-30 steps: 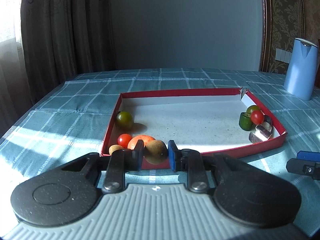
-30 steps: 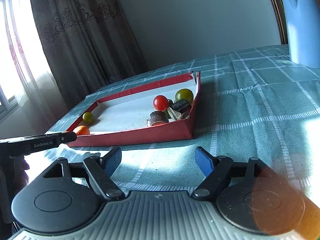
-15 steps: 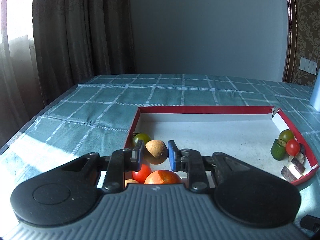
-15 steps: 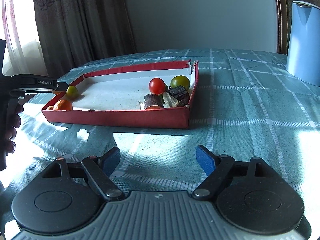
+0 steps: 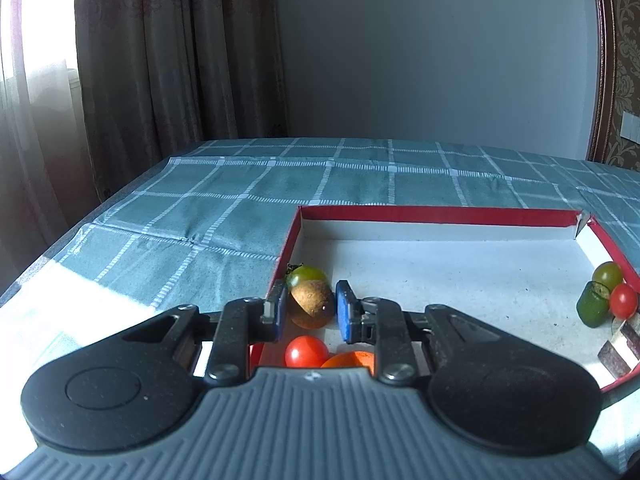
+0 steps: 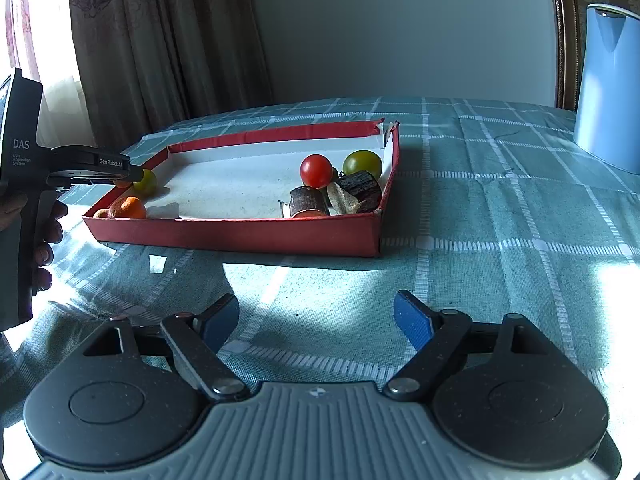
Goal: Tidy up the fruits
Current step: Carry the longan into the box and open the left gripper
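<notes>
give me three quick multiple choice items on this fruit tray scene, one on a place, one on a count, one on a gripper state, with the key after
1. Where is the brown kiwi?
A. between the left gripper's fingers, above the tray
B. on the tablecloth beside the kettle
C. in the right gripper

2. How many red tomatoes lie in the red tray?
A. none
B. two
C. five

3. How does the right gripper stand?
A. shut on an orange
B. open and holding nothing
C. shut on a tomato

Key: 
1 A, the left gripper has a pad on each side of the kiwi. 
2 B, one red tomato lies below the kiwi, another in the right-hand pile. 
3 B, its blue pads are spread wide over bare tablecloth.
</notes>
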`<action>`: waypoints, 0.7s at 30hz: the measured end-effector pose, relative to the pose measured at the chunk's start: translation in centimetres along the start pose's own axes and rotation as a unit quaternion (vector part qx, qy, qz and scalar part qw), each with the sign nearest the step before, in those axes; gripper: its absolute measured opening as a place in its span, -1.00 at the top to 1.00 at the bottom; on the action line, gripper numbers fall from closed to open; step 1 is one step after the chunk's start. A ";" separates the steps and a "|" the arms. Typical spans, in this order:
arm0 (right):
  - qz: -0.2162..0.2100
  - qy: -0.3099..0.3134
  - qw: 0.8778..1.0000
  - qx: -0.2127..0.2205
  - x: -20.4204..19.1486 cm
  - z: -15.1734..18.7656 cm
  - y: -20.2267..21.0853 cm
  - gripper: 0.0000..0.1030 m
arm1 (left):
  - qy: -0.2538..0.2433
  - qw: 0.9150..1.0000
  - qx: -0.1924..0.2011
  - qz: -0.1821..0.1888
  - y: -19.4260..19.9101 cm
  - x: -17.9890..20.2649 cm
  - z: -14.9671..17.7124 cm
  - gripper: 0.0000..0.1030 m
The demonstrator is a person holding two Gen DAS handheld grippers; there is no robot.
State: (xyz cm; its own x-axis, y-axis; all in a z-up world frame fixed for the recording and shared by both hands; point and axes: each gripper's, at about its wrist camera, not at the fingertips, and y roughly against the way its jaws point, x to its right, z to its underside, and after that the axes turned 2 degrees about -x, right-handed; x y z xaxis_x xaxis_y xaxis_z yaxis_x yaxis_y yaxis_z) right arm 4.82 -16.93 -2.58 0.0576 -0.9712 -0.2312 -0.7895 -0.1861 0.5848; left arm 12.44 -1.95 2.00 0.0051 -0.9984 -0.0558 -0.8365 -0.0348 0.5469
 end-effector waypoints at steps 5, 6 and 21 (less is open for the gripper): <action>-0.001 -0.001 1.000 0.001 0.0 0.0 0.0 -0.64 | 0.002 1.000 -0.005 -0.003 -0.4 -0.2 0.2 0.54; -0.001 -0.001 1.000 0.001 0.0 0.0 0.0 -0.64 | 0.002 1.000 -0.006 -0.003 -0.4 -0.1 0.2 0.54; -0.002 -0.001 1.000 0.001 0.0 0.0 0.0 -0.66 | 0.001 1.000 -0.003 -0.004 -0.2 -0.2 0.4 0.42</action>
State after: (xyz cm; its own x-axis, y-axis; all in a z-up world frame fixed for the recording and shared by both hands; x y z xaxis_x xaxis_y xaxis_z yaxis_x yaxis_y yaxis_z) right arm 4.82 -16.92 -2.60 0.0597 -0.9700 -0.2355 -0.7900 -0.1901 0.5828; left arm 12.43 -1.70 1.57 0.0125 -0.9982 -0.0578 -0.8333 -0.0424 0.5511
